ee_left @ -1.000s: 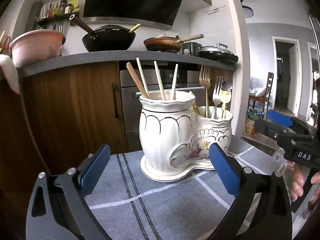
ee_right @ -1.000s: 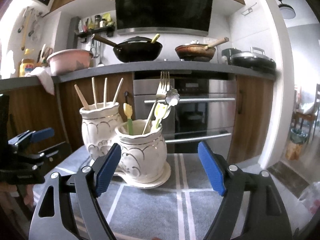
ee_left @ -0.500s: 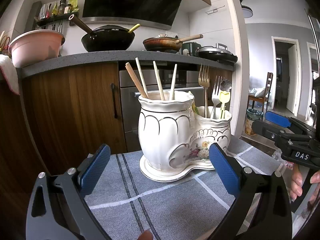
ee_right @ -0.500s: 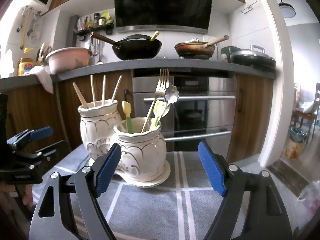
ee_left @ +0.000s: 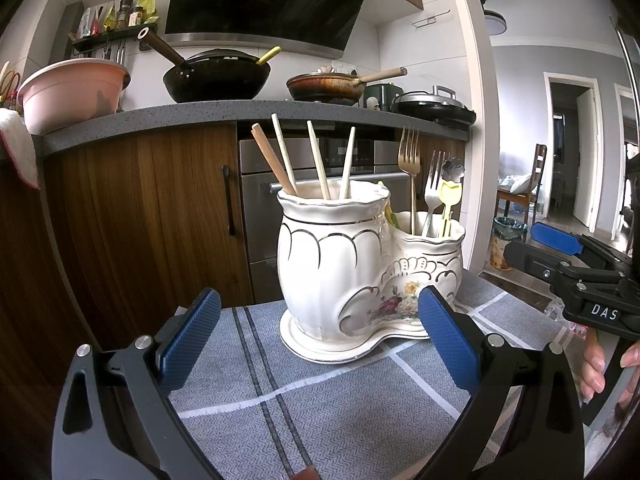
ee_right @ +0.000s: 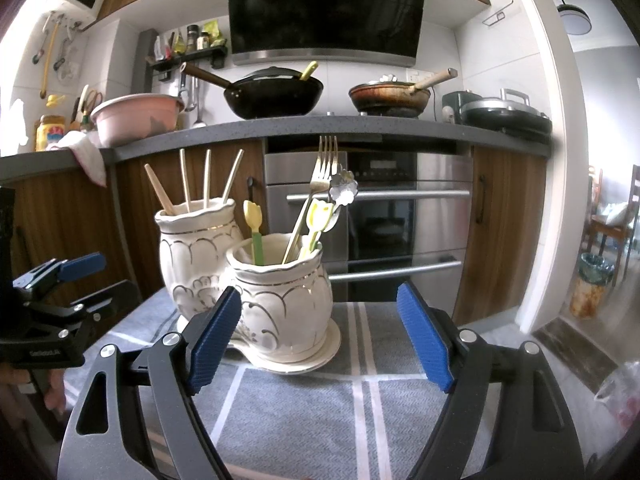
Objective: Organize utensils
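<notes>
- Utensils stand sorted in a white ceramic double holder (ee_left: 352,276) with gold trim, set on a grey striped cloth (ee_left: 320,408) in front of the kitchen counter (ee_left: 240,114).
- Taller compartment (ee_right: 196,252): four pale chopsticks (ee_left: 316,160) leaning apart from one another.
- Shorter compartment (ee_right: 288,292): a gold fork (ee_left: 410,168), a silver fork (ee_left: 434,188), a flower-shaped spoon (ee_right: 344,190) and yellow tulip-topped picks (ee_right: 253,216) — all upright or slightly tilted.
- Left gripper (ee_left: 316,344): jaws spread wide, nothing between the blue pads, held low over the cloth just before the holder.
- Right gripper (ee_right: 320,340): jaws likewise wide apart and empty, facing the shorter compartment from the other side — not touching it.
- Behind, on the counter: a black wok (ee_right: 274,94), a brown frying pan (ee_right: 390,98) and a pink basin (ee_right: 136,118).
</notes>
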